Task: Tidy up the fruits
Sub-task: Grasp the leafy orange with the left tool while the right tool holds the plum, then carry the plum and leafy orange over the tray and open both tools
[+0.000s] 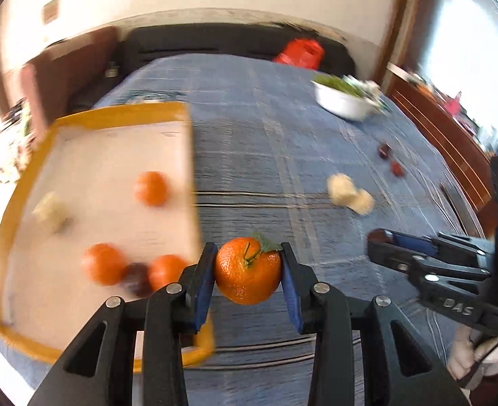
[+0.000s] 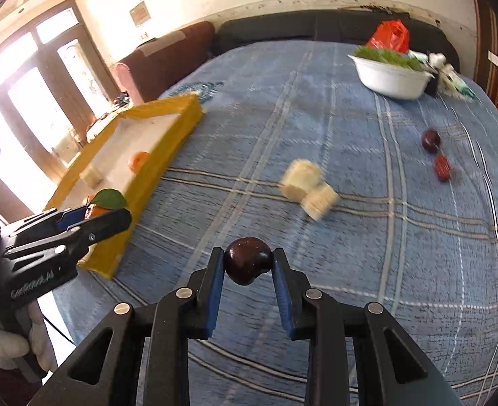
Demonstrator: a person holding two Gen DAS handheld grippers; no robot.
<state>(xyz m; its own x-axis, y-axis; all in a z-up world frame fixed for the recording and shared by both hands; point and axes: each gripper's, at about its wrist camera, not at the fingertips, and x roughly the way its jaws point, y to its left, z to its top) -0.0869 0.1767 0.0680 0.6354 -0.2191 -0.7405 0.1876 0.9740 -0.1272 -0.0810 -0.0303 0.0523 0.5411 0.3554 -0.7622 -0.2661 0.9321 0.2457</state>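
Your left gripper (image 1: 247, 272) has its jaws clenched on a tangerine (image 1: 247, 275), held just off the near right corner of the yellow-rimmed tray (image 1: 22, 182); the fruit is round w/ no real long axis, stem and green leaf pointing up toward the camera. Your right gripper (image 2: 247, 265) is grasping a dark plum (image 2: 247, 265), also roundish, above the blue plaid tabletop (image 2: 316, 108). Inside the tray: 3 tangerines, 1 dark fruit wedged between 2 of them, 1 pale chunk; blur hides finer detail. Still out on the cloth: 2 pale cut pieces (image 2: 308, 189) touching each other, and 2 small red-dark fruits (image 2: 436, 152) near the right edge. Further back, a white bowl of greens (image 2: 390, 74) and a red bag (image 2: 390, 35). The tray's right wall stands between your tangerine and the tray floor.
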